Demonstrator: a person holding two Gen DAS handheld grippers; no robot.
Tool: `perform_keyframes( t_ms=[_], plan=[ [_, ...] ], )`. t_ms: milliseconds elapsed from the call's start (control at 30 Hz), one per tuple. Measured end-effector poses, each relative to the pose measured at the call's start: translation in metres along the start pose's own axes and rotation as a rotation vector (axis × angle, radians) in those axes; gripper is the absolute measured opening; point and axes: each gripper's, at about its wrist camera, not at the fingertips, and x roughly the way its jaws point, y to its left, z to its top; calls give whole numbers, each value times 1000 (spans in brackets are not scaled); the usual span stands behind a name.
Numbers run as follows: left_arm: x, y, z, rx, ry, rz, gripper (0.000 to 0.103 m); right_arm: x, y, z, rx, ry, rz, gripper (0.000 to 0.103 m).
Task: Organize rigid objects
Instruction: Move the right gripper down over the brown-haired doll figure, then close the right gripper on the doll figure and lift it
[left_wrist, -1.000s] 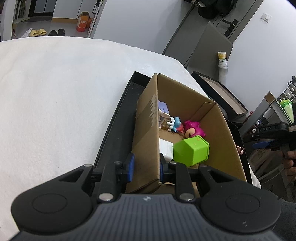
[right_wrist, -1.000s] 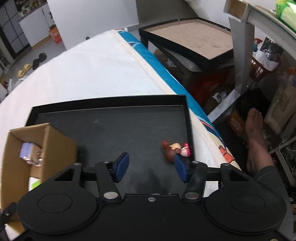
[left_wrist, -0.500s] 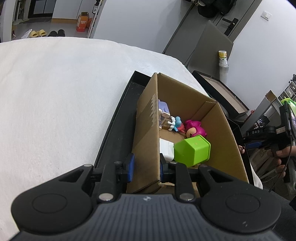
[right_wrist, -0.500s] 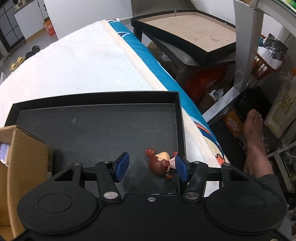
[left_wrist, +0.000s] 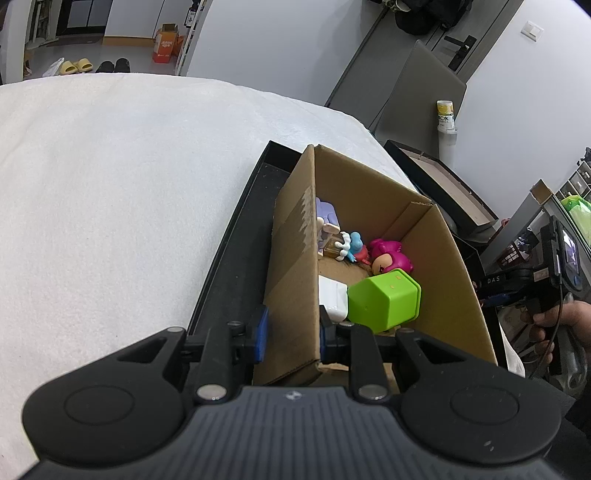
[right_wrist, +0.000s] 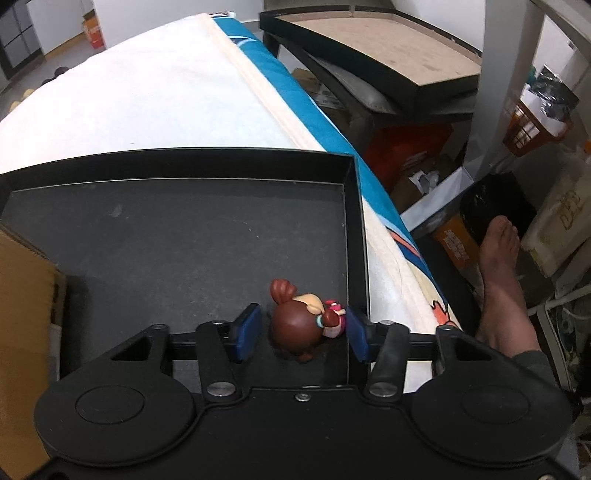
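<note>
A: Big picture, left view: the tray (left_wrist: 236, 266) sits mid-frame on the white bed (left_wrist: 110, 192), box (left_wrist: 291, 280) standing in it. That view matches a second ago. The left claw (left_wrist: 291, 332) is clenched on the box's near wall at bottom centre, one pad outside, one inside.

B: Box contents?

A: Green cup (left_wrist: 384, 302) on its side nearest the claw, a white block (left_wrist: 332, 297) beside it, pink toy (left_wrist: 391, 256) and blue-white toy (left_wrist: 351, 245) behind, a lilac piece (left_wrist: 327, 218) against the left wall.

B: And the right side?

A: That's what has changed. A second ago the brown figurine (right_wrist: 299, 325) sat above the right finger; the tray floor now fills more of the right view and the toy lies between the pads at lower centre, close to the tray's right rim (right_wrist: 356, 236). The right claw (right_wrist: 301, 332) is closing on it.

B: Gripped yet?

A: Not that I can see. There's a gap on the left pad (right_wrist: 247, 330) side; the right pad looks at or nearly at the toy's pink end. Call it unclamped, closing.

B: Meaning?

A: My read: this is the pick of the last loose toy on the tray. Once it's held, lift and carry left to the box, whose edge shows at the left border (right_wrist: 22, 332) of the right view.
</note>
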Motion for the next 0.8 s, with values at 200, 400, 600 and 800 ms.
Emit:
perform_keyframes(
  t_ms=[200,400,600,800],
  plan=[
    [1,2,0,-2,1,-1,23,-1,5,-5,-14,-7,19,43],
    [1,1,-1,-1,-1,2,23,-18,16,-7,-18,-18,49,43],
    [0,3,-1,-7,-2,-2,23,-51,30,-7,-36,-54,74,43],
    [0,4,-1,-12,-3,-5,23,-86,45,-9,-47,-78,121,43]
  ],
)
